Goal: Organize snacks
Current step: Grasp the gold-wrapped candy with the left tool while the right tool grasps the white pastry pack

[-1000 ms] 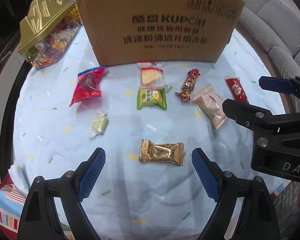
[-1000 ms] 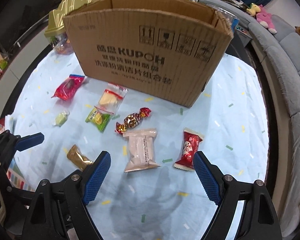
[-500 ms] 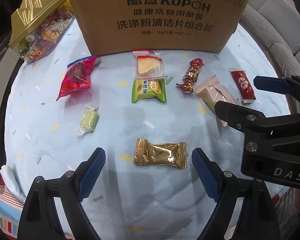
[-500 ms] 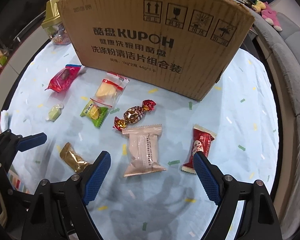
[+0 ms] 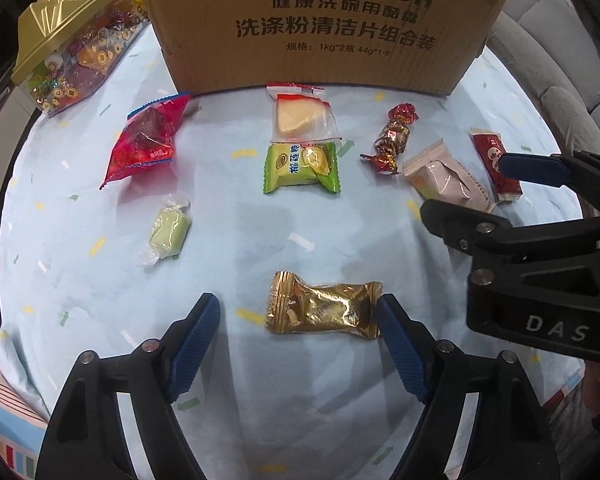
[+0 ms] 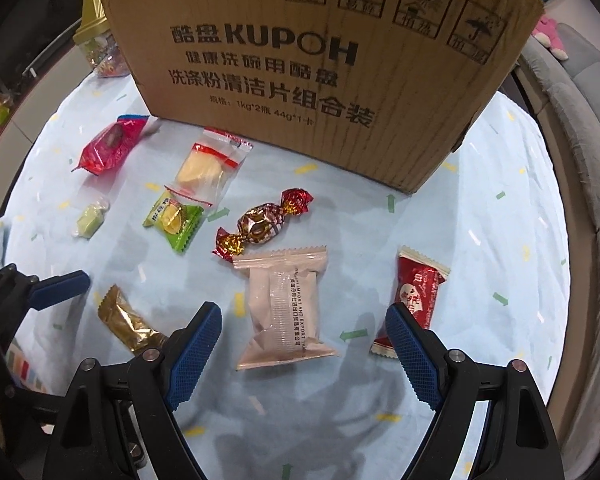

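Both wrist views show the snacks larger and nearer than a second ago, so both grippers have come down toward the table; the cardboard box (image 6: 332, 68) now fills the top of each frame.

Left gripper (image 5: 300, 340): jaws closing, with the gold-wrapped candy (image 5: 323, 309) lying crosswise between them. Its right crimped end is touching or just beside the right pad; the left pad is clearly apart from the wrapper. Nothing gripped yet.

Right gripper (image 6: 304, 354): jaws wide, holding nothing. The pale pink packet (image 6: 286, 312) lies flat between the pads, clear of both. The red packet (image 6: 414, 300) sits just behind the right fingertip, partly hidden by it.

Placement: all snacks lie loose on the light blue tablecloth (image 5: 80, 292), in front of the box, which stands along the table's far edge. The gold candy is toward the near edge, the pink and red packets toward the right edge. A gold-lidded candy jar (image 5: 68, 40) stands at the far left corner.

Notes for the step (judgement):
- Left: centre the candy before closing fully; as it stands the right pad would push it sideways first. Grip the body, not the crimped ends, which should fold and slip.
- Right: close on the pink packet's long sides, keeping the right finger off the red packet.
- Thin cloth could get pinched; stop just above it.
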The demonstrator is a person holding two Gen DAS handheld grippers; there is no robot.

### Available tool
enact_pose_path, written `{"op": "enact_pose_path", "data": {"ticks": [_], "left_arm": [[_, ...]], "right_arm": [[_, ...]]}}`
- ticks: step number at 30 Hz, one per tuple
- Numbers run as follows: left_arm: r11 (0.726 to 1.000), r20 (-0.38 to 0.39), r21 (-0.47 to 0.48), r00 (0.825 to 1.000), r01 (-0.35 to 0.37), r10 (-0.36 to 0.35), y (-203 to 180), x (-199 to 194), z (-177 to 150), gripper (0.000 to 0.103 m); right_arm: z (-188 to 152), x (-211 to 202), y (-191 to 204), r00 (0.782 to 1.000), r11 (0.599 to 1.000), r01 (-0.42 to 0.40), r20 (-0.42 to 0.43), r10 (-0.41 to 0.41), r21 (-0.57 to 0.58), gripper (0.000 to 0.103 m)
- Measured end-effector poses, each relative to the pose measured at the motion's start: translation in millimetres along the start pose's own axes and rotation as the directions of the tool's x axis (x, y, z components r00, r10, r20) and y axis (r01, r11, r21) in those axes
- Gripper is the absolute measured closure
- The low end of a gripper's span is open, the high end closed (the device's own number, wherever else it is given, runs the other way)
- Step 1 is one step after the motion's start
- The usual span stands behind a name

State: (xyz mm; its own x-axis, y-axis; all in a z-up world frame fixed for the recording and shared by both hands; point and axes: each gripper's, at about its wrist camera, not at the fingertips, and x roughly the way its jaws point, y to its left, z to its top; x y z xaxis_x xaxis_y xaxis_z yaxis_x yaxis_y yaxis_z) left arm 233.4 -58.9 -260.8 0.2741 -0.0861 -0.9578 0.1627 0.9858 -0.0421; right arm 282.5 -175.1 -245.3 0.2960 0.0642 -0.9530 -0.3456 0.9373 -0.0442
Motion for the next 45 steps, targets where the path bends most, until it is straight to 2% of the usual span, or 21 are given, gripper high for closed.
{"op": "enact_pose_path", "data": {"ticks": [3, 8, 12, 15, 19, 25, 26, 31, 36, 45], "left_arm": [[1.000, 0.011, 0.007, 1.000, 0.002, -0.002, 1.9, -1.0, -4.0, 0.026], [1.000, 0.020, 0.021, 1.000, 0.005, -0.006, 0.1, -2.3, -7.3, 0.035], [1.000, 0.025, 0.026, 1.000, 0.006, -0.007, -0.5, -5.0, -8.2, 0.044], [0.999, 0.030, 0.031, 1.000, 0.007, -0.008, -1.3, -7.4, -9.2, 0.052], [1.000, 0.030, 0.031, 1.000, -0.001, 0.000, -3.0, -8.5, -8.3, 0.060], [0.999, 0.034, 0.037, 0.999, 0.002, -0.003, -2.3, -8.9, -7.0, 0.072], [0.999, 0.034, 0.038, 0.999, 0.003, -0.005, -3.1, -9.1, -7.0, 0.072], [0.999, 0.036, 0.045, 0.999, 0.010, -0.011, -8.2, -8.0, -6.1, 0.078], [0.998, 0.037, 0.054, 0.999, 0.022, -0.024, -10.7, -9.9, -4.6, 0.089], [0.999, 0.056, 0.043, 0.998, 0.021, -0.024, -7.1, -17.3, -0.9, 0.090]], "right_arm": [[-0.5, 4.8, 2.5, 1.000, 1.000, 0.000, -0.008, 0.000, -0.005, 0.019], [-2.8, 13.0, 2.5, 0.999, 1.000, -0.013, -0.034, 0.013, 0.007, 0.030], [-3.1, 15.7, -2.0, 0.999, 0.999, -0.029, -0.041, 0.030, 0.025, 0.033], [-3.5, 15.5, -5.5, 0.999, 0.999, -0.033, -0.038, 0.034, 0.033, 0.039], [-0.8, 12.7, -6.4, 0.999, 0.999, -0.036, -0.034, 0.037, 0.032, 0.055], [1.7, 10.8, -7.8, 0.999, 0.999, -0.038, -0.035, 0.040, 0.032, 0.059], [1.6, 10.4, -7.3, 0.999, 0.999, -0.040, -0.034, 0.041, 0.032, 0.069], [2.6, 9.6, -2.9, 0.999, 0.999, -0.040, -0.035, 0.041, 0.034, 0.069], [-0.8, 8.0, -1.3, 0.999, 0.998, -0.037, -0.028, 0.039, 0.045, 0.071], [-2.8, -3.0, -5.9, 0.999, 0.997, -0.034, -0.007, 0.035, 0.066, 0.071]]}}
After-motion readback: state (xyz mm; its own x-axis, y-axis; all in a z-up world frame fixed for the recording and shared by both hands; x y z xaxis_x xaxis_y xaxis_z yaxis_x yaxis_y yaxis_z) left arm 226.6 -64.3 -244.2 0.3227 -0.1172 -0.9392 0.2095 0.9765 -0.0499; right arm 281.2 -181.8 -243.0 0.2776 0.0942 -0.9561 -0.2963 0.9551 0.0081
